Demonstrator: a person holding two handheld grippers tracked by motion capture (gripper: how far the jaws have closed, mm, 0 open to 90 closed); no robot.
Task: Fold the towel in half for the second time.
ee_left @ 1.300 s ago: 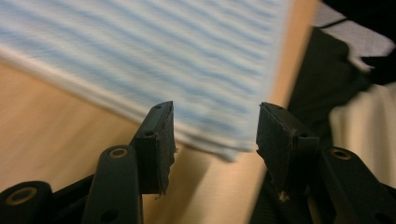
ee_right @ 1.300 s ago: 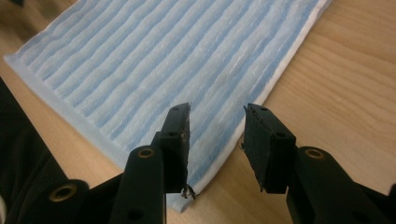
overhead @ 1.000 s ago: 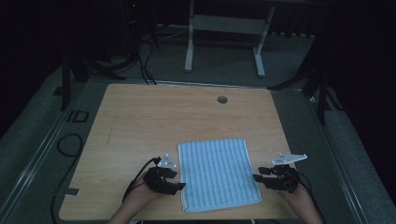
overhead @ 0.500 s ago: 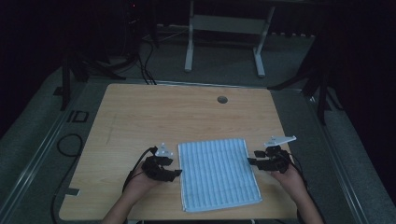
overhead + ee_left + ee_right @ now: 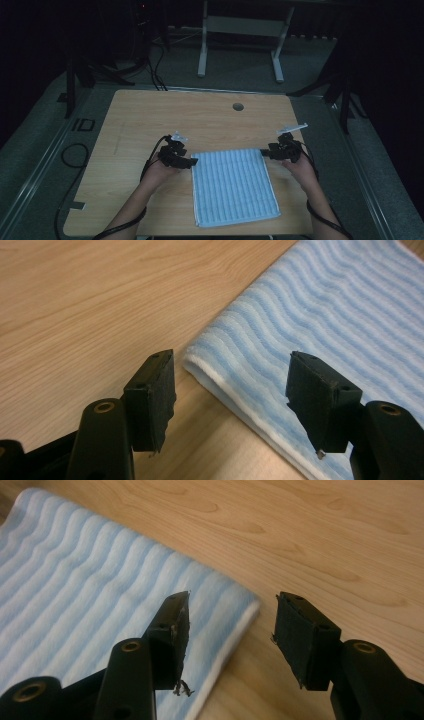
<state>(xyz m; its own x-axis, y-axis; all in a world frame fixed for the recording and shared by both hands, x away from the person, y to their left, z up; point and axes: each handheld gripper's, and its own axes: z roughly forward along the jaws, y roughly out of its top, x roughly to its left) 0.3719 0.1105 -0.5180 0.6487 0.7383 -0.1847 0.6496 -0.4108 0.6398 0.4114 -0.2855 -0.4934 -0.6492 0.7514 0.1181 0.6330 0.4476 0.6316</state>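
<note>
A wooden table (image 5: 150, 125) bears a folded blue striped towel (image 5: 232, 185) flat near its front edge. The left gripper (image 5: 230, 390) stands wide open over the towel's far left corner, and the right gripper (image 5: 232, 630) is wide open over its far right corner.

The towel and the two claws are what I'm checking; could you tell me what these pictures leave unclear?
- Towel: its underside lies against the table.
- Left claw: left gripper view, jaws straddle the towel corner; contact can't be judged.
- Right claw: right gripper view, same doubt.
- High view: dim, towel weave too small.
</note>
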